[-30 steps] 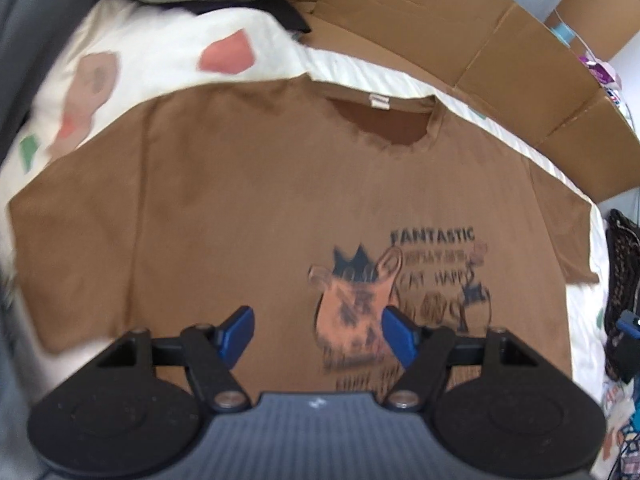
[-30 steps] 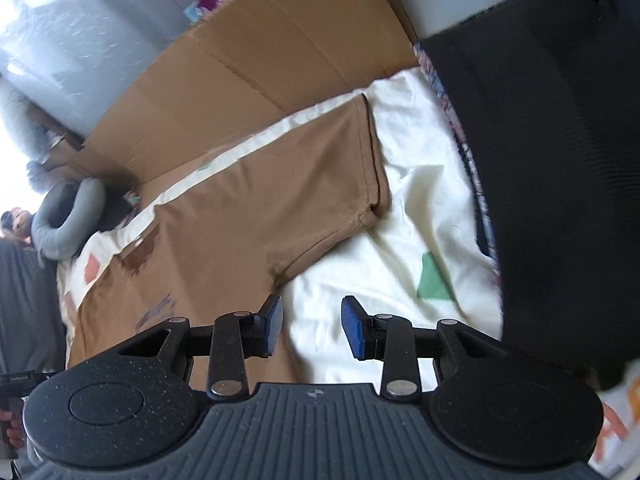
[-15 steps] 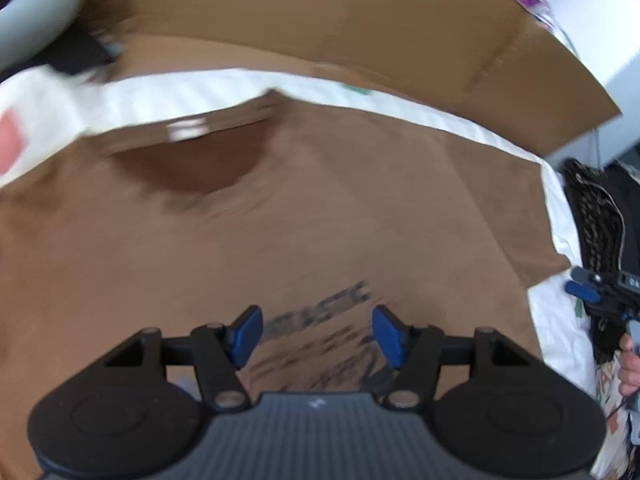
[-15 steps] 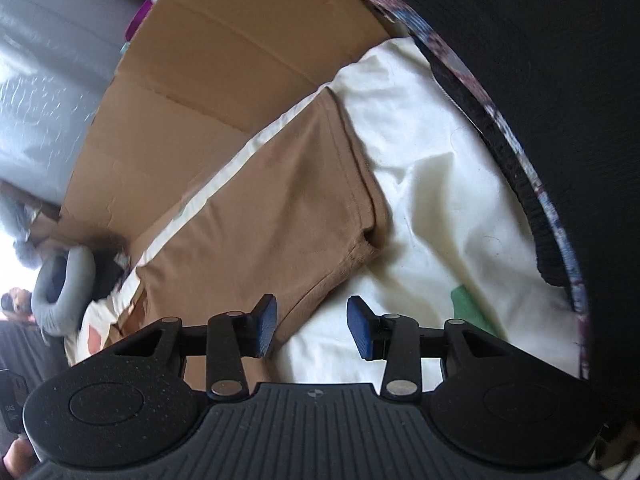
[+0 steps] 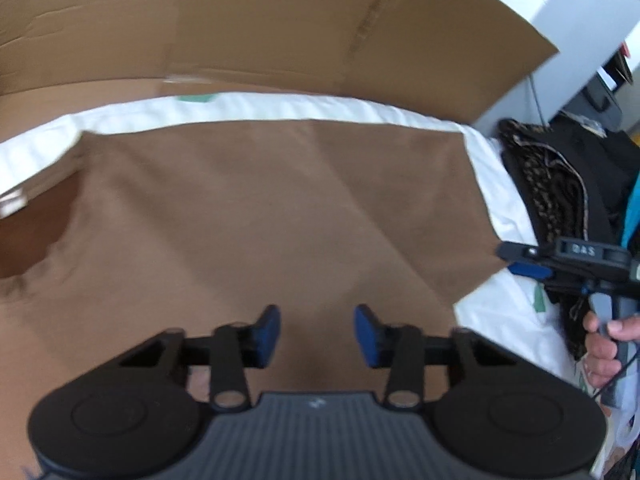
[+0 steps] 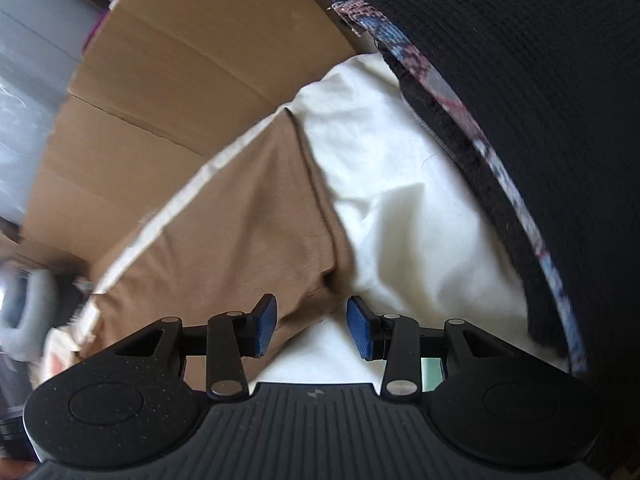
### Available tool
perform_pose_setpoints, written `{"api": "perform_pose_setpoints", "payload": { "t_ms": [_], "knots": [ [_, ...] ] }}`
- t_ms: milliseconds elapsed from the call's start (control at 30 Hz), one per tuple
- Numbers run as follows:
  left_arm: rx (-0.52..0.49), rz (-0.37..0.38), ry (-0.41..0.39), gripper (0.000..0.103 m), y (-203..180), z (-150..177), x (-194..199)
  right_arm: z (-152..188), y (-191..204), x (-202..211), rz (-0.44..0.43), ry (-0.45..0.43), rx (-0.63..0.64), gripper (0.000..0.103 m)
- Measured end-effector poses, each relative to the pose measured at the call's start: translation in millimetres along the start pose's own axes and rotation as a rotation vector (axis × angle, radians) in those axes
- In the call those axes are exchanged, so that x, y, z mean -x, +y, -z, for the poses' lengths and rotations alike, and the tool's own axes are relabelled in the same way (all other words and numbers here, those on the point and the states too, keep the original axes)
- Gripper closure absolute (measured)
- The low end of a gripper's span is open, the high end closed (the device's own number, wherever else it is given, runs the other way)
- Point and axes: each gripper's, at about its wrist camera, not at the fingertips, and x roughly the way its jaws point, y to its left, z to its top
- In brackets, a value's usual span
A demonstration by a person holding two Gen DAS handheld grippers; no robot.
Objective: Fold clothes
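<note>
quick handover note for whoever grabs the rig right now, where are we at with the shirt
Left tool: open, jaws have just been closing, nothing between them, over the shirt's shoulder.
Right tool: open, nothing gripped, at the sleeve near its hem, where it meets the sheet.
Shirt: spread flat, front up, on the sheet, cardboard behind it.
Done: laid out only; no fold visible.
Left: probably grip the sleeve side, fold it in, then the other side and the bottom.
</note>
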Motion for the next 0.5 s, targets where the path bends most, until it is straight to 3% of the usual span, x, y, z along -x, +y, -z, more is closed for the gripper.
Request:
{"api": "perform_pose_setpoints", "payload": {
  "t_ms": [67, 133, 233, 267, 500],
  "knots": [
    [-0.018, 0.022, 0.012, 0.082, -11.4, -2.4, -11.2, -0.8, 0.5, -3.8, 0.017, 0.008, -0.001, 0.058],
    [-0.046, 0.037, 0.02, 0.085, -24.4, -4.5, -21.3, -0.3, 2.2, -6.9, 0.031, 0.009, 0.001, 0.059],
    [-0.079, 0.055, 0.031, 0.091, -41.6, -4.3, -34.1, 0.8, 7.3, -11.3, 0.061, 0.012, 0.039, 0.092],
    [-0.084, 0.061, 0.036, 0.094, -46.1, -2.3, -37.8, 1.2, 8.3, -12.0, 0.061, 0.014, 0.05, 0.096],
    [-0.097, 0.088, 0.053, 0.094, -70.3, 9.1, -51.8, -8.2, 14.7, -10.3, 0.035, -0.008, 0.097, 0.099]
  ]
}}
